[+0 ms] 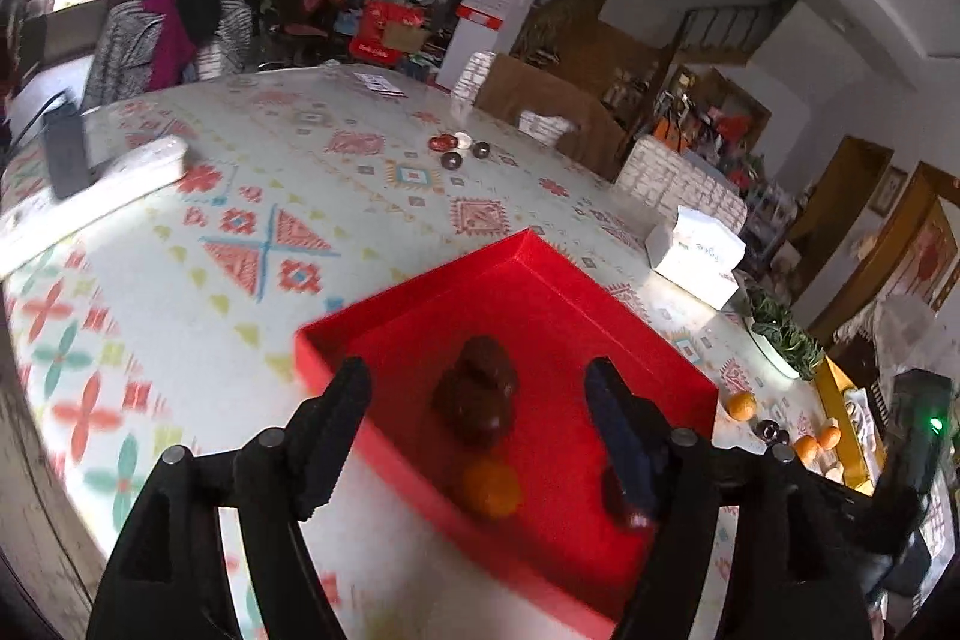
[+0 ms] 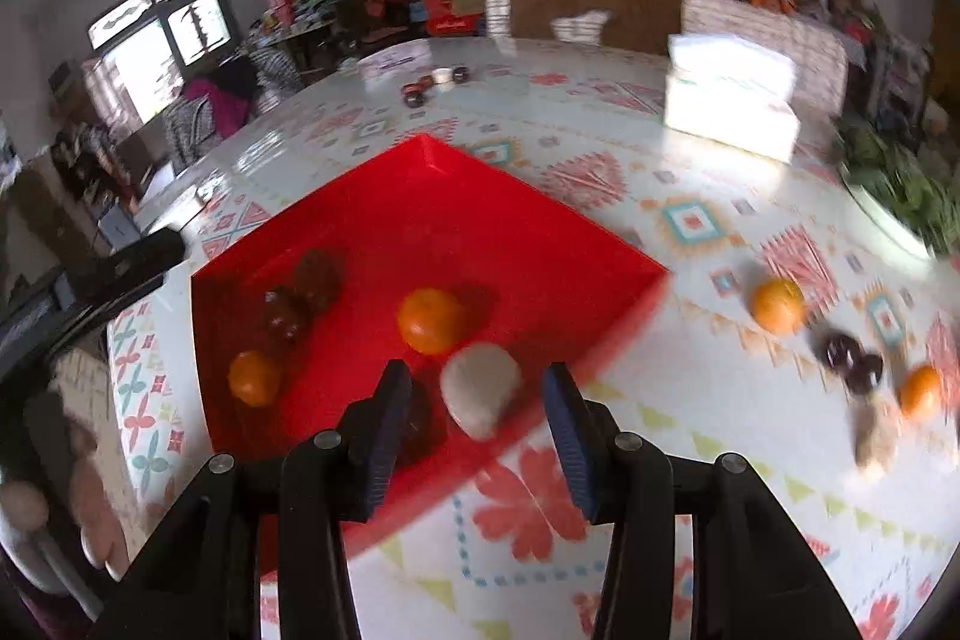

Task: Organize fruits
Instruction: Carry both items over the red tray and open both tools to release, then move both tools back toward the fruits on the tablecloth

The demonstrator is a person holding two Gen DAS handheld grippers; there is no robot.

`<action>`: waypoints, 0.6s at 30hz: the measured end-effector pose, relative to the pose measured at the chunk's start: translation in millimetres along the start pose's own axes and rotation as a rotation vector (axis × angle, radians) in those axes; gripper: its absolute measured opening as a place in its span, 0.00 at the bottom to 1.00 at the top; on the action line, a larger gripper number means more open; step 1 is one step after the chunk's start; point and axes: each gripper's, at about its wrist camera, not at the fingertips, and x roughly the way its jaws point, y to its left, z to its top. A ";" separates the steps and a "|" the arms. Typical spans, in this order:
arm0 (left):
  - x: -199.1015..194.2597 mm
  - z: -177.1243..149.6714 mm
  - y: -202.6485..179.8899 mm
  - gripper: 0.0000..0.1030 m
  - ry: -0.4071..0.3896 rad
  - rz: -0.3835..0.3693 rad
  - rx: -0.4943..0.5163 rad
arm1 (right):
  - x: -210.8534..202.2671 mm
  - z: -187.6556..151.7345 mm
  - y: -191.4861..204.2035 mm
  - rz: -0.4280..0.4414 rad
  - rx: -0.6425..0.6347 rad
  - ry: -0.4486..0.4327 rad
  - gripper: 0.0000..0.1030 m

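The red tray [image 2: 540, 232] sat on the patterned tablecloth [image 2: 690, 550] and already held part of the harvest: in the right wrist view, an orange [image 2: 431, 319] near its middle, a smaller orange [image 2: 254, 377] toward its left wall, a clump of dark fruits [image 2: 303, 295] behind them, and a pale, rounded fruit [image 2: 480, 388] lying against the near rim. The right gripper [image 2: 477, 436] hung over that rim with its jaws apart and nothing pinched; the pale fruit lay just beyond the gap, apparently free of both pads, and a dark fruit [image 2: 420, 421] showed partly behind the left finger. The left gripper [image 1: 480, 436] also stood spread wide and empty above the tray, with the dark clump [image 1: 477, 391] and an orange [image 1: 491, 487] lying below the gap — neither touched by a pad, as far as the blur allowed. The job looked roughly half done. Still out on the cloth to the right of the tray lay an orange [image 2: 778, 305], two dark fruits [image 2: 852, 361], another orange [image 2: 921, 391] and a pale piece [image 2: 876, 439] too smeared to name. A few small dark and red round things [image 1: 459, 149] sat far across the table — whether they counted as fruit I could not tell.
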 end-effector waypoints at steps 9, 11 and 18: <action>-17.1 -31.9 -5.4 0.71 0.038 -0.004 -0.004 | -14.3 -24.7 -42.4 0.076 0.159 0.020 0.49; -20.7 -32.4 -13.1 0.71 0.034 -0.013 0.012 | -26.3 -33.5 -60.1 0.099 0.196 -0.003 0.49; -38.9 -37.3 -54.4 0.71 0.008 -0.066 0.101 | -86.9 -65.5 -141.2 0.096 0.400 -0.091 0.49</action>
